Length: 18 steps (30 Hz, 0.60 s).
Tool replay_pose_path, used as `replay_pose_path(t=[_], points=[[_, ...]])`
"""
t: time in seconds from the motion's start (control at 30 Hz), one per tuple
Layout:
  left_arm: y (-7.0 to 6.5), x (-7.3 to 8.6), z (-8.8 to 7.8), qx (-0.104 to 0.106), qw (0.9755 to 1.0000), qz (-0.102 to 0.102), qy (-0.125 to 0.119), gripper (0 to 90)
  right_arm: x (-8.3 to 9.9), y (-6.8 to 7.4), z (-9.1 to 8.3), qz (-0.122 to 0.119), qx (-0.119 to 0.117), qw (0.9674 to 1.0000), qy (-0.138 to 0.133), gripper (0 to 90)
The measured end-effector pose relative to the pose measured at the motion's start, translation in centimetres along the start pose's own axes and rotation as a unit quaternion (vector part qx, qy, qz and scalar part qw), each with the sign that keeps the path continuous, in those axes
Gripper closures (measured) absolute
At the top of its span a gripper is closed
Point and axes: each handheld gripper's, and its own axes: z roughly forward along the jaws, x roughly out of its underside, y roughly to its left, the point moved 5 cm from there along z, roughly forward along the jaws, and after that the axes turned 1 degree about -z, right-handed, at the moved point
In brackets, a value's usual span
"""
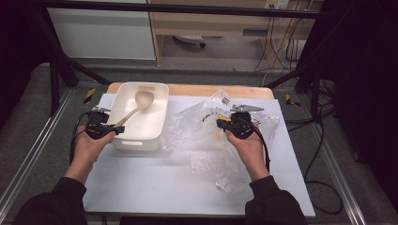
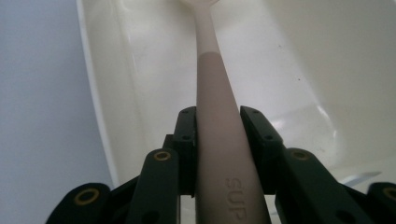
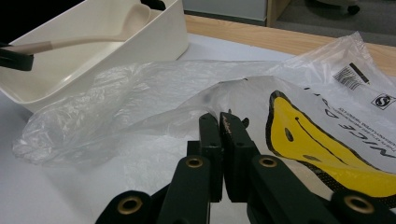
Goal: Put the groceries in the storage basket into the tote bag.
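A pale beige ladle (image 1: pixel 136 105) reaches into the cream tub (image 1: pixel 157 123), its bowl near the tub's far end. My left gripper (image 1: pixel 116 127) is shut on the ladle's handle (image 2: pixel 220 154) at the tub's near left corner. A crumpled clear plastic bag (image 1: pixel 206 136) with a yellow smiley print (image 3: pixel 322 149) lies to the right of the tub. My right gripper (image 1: pixel 220 123) is shut on a fold of the plastic bag (image 3: pixel 187 93), the film pinched between its jaws.
A white mat (image 1: pixel 155 183) covers the wooden table (image 1: pixel 187 89). Black frame bars (image 1: pixel 61 61) stand at both sides and cables (image 1: pixel 324 154) trail off to the right. A cabinet and desk stand beyond the table.
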Motion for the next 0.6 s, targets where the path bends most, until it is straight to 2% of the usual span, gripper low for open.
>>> replay_pose_path(t=[0.3,0.6], points=[[-1.1,-0.4,-2.8,0.019,0.9988,0.016,-0.042,68.5,0.1,0.1,0.1,-0.001,-0.003,1.0000,0.003,90.0],[-2.4,-0.3,-5.2,0.040,0.9967,0.040,-0.057,68.5,0.2,0.0,0.2,-0.001,-0.005,1.0000,0.003,90.0]])
